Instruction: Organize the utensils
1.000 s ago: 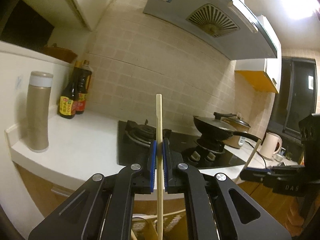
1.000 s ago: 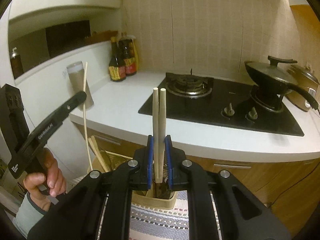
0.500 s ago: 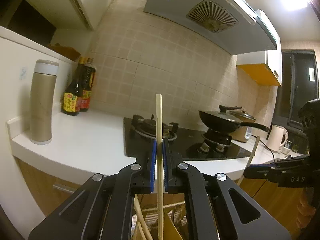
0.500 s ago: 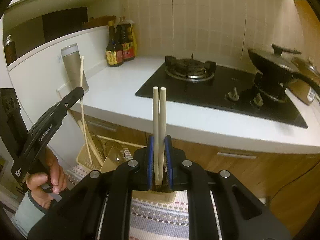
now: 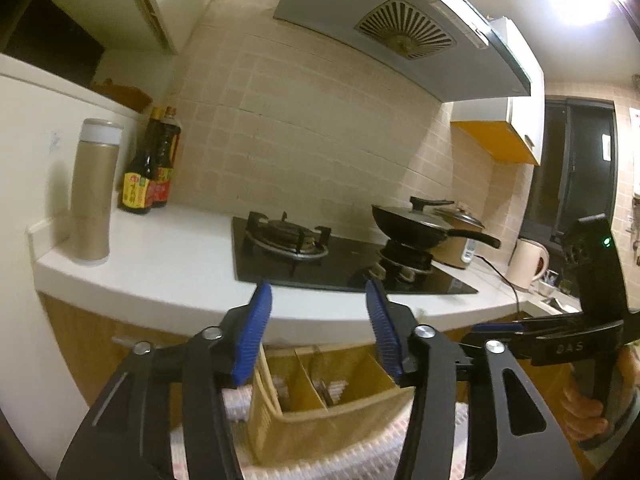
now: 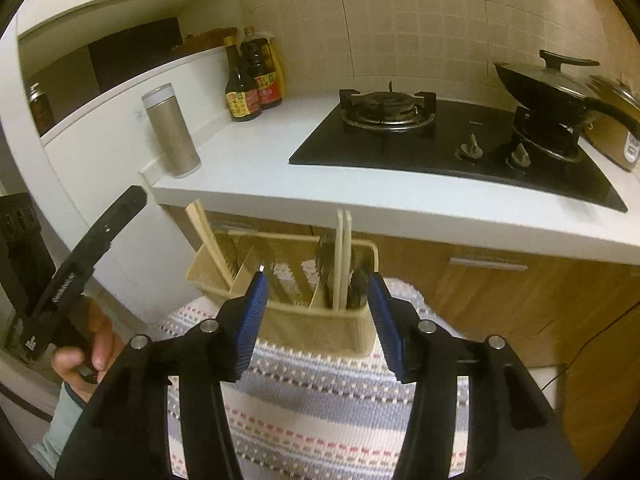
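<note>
The pair of chopsticks (image 6: 344, 256) stands upright in the right-hand compartment of the beige utensil caddy (image 6: 316, 328), beside some dark-handled utensils (image 6: 358, 284) that I can't identify. Another pair (image 6: 206, 236) leans out of the left end of the caddy, tilted toward the wall. The caddy sits on a striped woven mat (image 6: 320, 408), just below the edge of the white counter (image 6: 248, 160).

Both tools are let go. The right gripper (image 6: 316, 312) has its blue pads spread wide on either side of the caddy with nothing between them, and the left gripper (image 5: 320, 336) is spread the same way and empty, hovering over the dividers.

What worries me is how close everything is. The right gripper's open fingers bracket the caddy's near wall, and I judge that a careless pull to one side could clip the rim and slide or tip the light caddy on the soft mat. The leaning pair looks least settled; a knock from the left gripper could lever it out over the rim. The upright pair rises to the counter's edge, so a sideways sweep could catch it.

Further out, a tall flask (image 6: 172, 132), sauce bottles (image 6: 254, 80) and a lidded wok (image 6: 560, 84) sit well apart from all this.
</note>
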### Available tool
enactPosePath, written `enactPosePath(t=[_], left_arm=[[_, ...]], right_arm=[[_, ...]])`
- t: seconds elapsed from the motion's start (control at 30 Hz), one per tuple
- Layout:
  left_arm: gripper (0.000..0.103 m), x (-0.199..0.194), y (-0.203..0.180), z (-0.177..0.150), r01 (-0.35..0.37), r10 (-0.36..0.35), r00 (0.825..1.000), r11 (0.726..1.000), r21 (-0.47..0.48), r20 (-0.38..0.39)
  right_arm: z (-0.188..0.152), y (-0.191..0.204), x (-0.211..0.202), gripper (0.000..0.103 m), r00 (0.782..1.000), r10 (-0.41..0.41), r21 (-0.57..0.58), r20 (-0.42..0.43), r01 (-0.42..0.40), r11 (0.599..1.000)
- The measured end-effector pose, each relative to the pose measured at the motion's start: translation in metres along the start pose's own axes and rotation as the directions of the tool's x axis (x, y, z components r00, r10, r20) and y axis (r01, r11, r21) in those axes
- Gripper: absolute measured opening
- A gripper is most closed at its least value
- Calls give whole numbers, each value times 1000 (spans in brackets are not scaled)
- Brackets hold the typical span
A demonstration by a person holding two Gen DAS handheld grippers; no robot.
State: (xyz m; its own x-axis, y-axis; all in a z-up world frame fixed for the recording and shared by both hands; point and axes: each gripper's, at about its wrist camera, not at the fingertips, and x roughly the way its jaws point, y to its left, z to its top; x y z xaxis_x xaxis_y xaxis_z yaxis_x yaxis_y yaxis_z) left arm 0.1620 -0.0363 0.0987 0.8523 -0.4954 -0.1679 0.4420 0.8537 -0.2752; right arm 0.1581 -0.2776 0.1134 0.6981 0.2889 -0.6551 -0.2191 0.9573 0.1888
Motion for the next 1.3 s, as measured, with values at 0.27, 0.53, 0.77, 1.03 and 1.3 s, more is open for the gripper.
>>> enactPosePath(t=[0.27, 0.53, 0.77, 1.03, 1.3], left_arm=[[63, -46, -21, -27, -31, 30, 998, 1000, -3, -55], [75, -78, -44, -51, -86, 85, 995, 996, -12, -45], [83, -93, -52, -82, -179, 178, 984, 983, -30, -28], [88, -96, -62, -113, -297, 296, 952, 955, 9, 74], [90, -80, -59, -132, -395, 390, 917, 918, 46, 88]], right_arm=[[-59, 8, -18, 49, 999, -18, -19, 46, 18, 1000], [-100, 16, -44, 68, 979, -71, -45, 192, 82, 996], [-135, 9, -46, 77, 954, -101, -9, 284, 108, 994], [-170, 7, -31, 85, 902, -178, 13, 394, 188, 982], [-176, -2, -43, 92, 858, -198, 43, 474, 202, 978]])
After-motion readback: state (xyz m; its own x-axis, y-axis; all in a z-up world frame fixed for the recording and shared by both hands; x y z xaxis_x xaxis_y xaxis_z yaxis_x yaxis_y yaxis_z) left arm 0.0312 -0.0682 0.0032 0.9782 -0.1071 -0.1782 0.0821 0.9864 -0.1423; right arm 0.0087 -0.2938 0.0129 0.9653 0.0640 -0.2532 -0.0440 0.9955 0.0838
